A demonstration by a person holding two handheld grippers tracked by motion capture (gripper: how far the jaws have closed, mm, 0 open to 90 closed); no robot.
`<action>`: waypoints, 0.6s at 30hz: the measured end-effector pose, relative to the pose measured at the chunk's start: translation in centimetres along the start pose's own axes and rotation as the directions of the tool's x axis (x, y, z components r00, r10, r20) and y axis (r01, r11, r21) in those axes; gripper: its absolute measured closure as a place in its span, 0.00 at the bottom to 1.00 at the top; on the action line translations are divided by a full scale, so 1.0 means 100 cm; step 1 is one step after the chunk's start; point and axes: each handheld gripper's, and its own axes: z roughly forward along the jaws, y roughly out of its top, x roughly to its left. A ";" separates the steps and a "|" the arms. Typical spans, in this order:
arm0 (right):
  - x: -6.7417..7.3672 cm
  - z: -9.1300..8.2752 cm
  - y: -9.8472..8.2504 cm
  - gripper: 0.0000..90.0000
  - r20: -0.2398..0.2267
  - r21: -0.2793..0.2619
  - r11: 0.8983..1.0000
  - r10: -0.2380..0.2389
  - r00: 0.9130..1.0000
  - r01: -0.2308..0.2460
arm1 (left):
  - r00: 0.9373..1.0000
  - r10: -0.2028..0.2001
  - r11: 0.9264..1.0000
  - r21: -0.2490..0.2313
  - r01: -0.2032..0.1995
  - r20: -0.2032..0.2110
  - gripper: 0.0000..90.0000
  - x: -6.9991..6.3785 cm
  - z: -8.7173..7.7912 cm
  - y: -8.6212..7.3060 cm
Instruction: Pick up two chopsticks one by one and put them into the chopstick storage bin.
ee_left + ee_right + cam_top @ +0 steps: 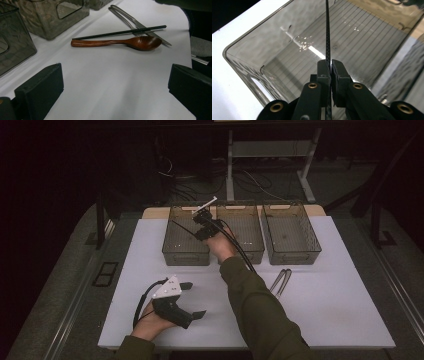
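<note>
Nearest, left claw (192,300) rests on the white worktop (330,315), jaws wide apart, holding nothing. Right claw (330,67) pinches a black chopstick (327,30) over the far-left bin (242,60).

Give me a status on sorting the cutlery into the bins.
Done: nothing shows as sorted yet; the left bin looks bare inside. In hand: the right gripper is shut on a black chopstick over that bin. Left: a second chopstick, the wooden spoon and a metal fork and knife lie on the table; the left gripper waits open.
</note>
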 end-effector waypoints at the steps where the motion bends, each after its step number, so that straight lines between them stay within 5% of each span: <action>1: 0.001 0.002 0.000 0.95 0.001 0.001 1.000 0.004 1.000 -0.004 | 1.000 0.000 1.000 0.000 0.000 0.000 0.00 0.000 0.000 0.000; 5: 0.002 0.005 -0.002 0.94 0.001 0.014 1.000 0.006 1.000 -0.006 | 1.000 -0.001 1.000 0.002 0.001 0.001 0.00 0.000 0.000 0.000; 18: -0.002 -0.021 -0.008 0.60 -0.076 -0.079 0.997 -0.031 0.997 0.025 | 1.000 0.008 1.000 0.002 -0.008 -0.002 0.00 0.001 0.000 0.000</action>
